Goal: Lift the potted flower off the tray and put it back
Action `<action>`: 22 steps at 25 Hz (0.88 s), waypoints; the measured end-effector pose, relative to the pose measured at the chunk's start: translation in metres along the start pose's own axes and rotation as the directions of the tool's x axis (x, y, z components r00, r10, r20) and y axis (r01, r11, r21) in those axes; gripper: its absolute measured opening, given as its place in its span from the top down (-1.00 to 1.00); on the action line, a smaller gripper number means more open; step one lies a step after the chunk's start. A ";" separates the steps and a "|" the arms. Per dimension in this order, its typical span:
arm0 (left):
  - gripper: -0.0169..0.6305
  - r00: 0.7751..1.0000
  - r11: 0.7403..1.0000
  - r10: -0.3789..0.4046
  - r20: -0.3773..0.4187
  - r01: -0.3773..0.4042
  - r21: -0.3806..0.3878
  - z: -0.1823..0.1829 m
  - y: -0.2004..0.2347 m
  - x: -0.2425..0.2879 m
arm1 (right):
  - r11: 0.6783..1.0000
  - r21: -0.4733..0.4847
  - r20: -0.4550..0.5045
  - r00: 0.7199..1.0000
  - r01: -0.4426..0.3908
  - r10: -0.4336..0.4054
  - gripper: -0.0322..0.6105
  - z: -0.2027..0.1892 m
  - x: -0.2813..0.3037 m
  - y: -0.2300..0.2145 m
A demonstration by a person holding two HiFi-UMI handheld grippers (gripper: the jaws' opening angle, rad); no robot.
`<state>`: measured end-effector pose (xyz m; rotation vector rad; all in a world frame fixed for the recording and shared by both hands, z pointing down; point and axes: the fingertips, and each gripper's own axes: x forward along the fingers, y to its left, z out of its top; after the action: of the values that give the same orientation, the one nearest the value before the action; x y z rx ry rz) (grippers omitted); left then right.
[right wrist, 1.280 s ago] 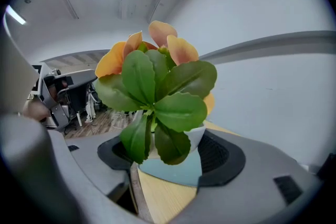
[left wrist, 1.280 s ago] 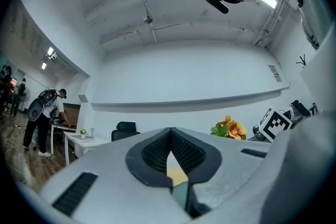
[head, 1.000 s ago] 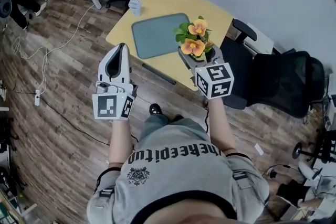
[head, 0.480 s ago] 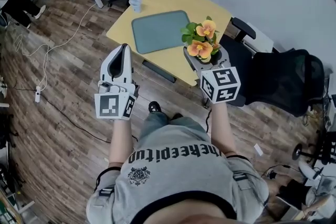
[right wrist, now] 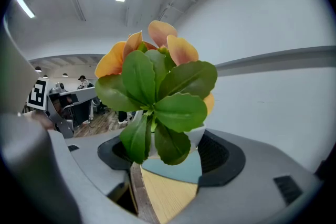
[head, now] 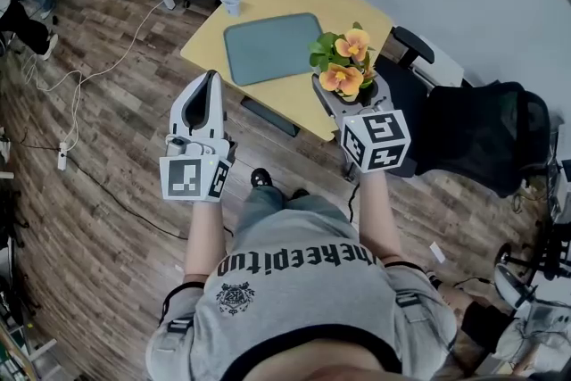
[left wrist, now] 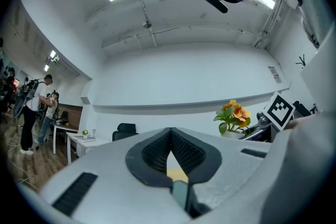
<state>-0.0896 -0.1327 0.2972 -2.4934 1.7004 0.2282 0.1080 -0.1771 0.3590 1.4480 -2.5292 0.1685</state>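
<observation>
holding: orange-bloomed potted flower in a white pot (head: 344, 67), clamped by right gripper (head: 348, 95), raised at 3 o'clock of grey-green rectangular tray (head: 268, 49)
done: lift-off, seemingly
left: setting it back
idle: left gripper (head: 207, 85), pinched together, empty, 7 o'clock of tray

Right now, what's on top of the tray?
Nothing visible rests on the tray; its surface shows bare. The potted flower is held up, clamped in the right gripper. Its leaves cover the tray's right corner, so that spot can't be checked.

Yellow table (head: 343, 0), black office chair (head: 486, 138) beside it, wooden floor (head: 89, 219)
</observation>
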 end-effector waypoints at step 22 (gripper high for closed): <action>0.94 0.996 0.996 0.088 -0.024 -0.087 0.029 -0.006 0.067 -0.012 | 0.998 0.001 -0.137 0.988 -0.070 0.069 -0.16 -0.056 0.114 0.025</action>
<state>-0.1563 -0.1472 0.3048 -2.4145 1.8120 0.1804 0.0379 -0.2480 0.4416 1.2999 -2.4687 0.2646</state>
